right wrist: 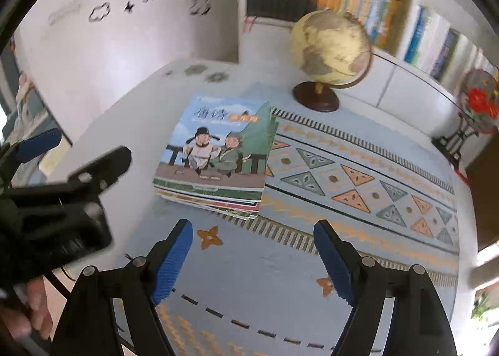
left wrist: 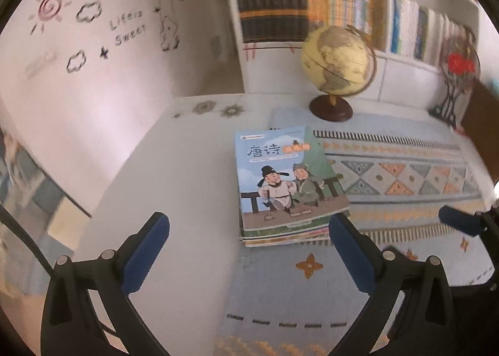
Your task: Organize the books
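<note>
Both grippers, left gripper (left wrist: 249,231) and right gripper (right wrist: 252,240), gape wide, holding nothing. Book stack (left wrist: 288,184) lower titles hidden; shelf books (left wrist: 343,10) blurred.

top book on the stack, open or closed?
Closed. The top book lies flat, front cover up, on the stack of books; no pages show.

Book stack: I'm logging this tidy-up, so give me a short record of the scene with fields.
book stack: several thin books piled flat, cartoon cover with two figures on top
surface: patterned table runner, the stack partly off its end
behind stack: globe on dark round base, apart from the books
background: white bookshelf with upright books
left gripper: jaws open, empty
right gripper: jaws open, empty
</note>
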The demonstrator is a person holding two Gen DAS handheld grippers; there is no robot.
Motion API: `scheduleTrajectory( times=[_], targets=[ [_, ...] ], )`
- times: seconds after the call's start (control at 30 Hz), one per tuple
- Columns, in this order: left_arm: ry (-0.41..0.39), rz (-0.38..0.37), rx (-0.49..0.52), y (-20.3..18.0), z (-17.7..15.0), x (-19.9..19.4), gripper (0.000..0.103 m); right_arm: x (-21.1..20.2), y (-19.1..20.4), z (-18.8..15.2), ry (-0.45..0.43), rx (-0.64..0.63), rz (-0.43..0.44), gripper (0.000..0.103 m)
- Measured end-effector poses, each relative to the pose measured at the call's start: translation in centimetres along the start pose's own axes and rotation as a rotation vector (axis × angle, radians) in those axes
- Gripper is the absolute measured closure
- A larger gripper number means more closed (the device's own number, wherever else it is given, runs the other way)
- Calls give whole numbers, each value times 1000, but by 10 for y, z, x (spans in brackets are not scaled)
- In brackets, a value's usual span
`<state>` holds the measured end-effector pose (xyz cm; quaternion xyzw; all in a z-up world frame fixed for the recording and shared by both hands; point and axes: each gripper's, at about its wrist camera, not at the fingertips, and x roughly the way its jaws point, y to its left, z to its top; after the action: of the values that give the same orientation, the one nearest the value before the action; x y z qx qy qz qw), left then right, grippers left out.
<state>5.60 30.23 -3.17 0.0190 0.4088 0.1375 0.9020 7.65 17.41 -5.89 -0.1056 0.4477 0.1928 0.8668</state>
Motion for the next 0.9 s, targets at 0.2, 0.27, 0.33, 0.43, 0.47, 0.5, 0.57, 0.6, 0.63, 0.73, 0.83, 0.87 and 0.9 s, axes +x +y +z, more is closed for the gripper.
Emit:
scheduleTrajectory(
  times=[0.2, 0.27, 0.33, 0.43, 0.47, 0.5, 0.57, 0.6, 0.63, 0.73, 0.83, 0.87, 0.9],
  targets=[
    [15, -28, -86, -4, 5, -21, 1, -24, -28, -1, -42, 126, -48, 25],
    [-1, -12, -127, -6, 6, -29, 1, -32, -35, -1, -52, 132, -59, 25],
    [-19, 37, -121, -12, 8, -38, 1, -37, -41, -1, -61, 134, -78, 25],
    [-75, 97, -124, -18, 14, -60, 1, -45, -47, -2, -72, 146, -69, 25],
    [-95, 94, -134, -18, 15, -67, 1, -48, -48, -1, -77, 144, -65, 25],
    [-118, 82, -153, -18, 16, -74, 1, -50, -48, -1, -77, 135, -62, 25],
    [-146, 10, -190, -17, 13, -80, 1, -52, -48, -1, -73, 122, -57, 25],
    [-111, -40, -186, -18, 12, -75, 1, -52, -49, -1, -72, 121, -51, 25],
    [-74, -52, -180, -21, 11, -69, 1, -52, -50, -1, -69, 122, -43, 25],
    [-11, 10, -144, -29, 4, -54, 1, -49, -55, -6, -47, 136, -35, 25],
    [39, 12, -132, -37, -5, -44, 1, -45, -62, -9, -28, 158, -16, 25],
    [48, 1, -133, -39, -6, -43, 1, -43, -65, -11, -20, 167, -20, 25],
    [55, -6, -133, -41, -6, -41, 1, -41, -66, -12, -12, 168, -26, 25]
  ],
)
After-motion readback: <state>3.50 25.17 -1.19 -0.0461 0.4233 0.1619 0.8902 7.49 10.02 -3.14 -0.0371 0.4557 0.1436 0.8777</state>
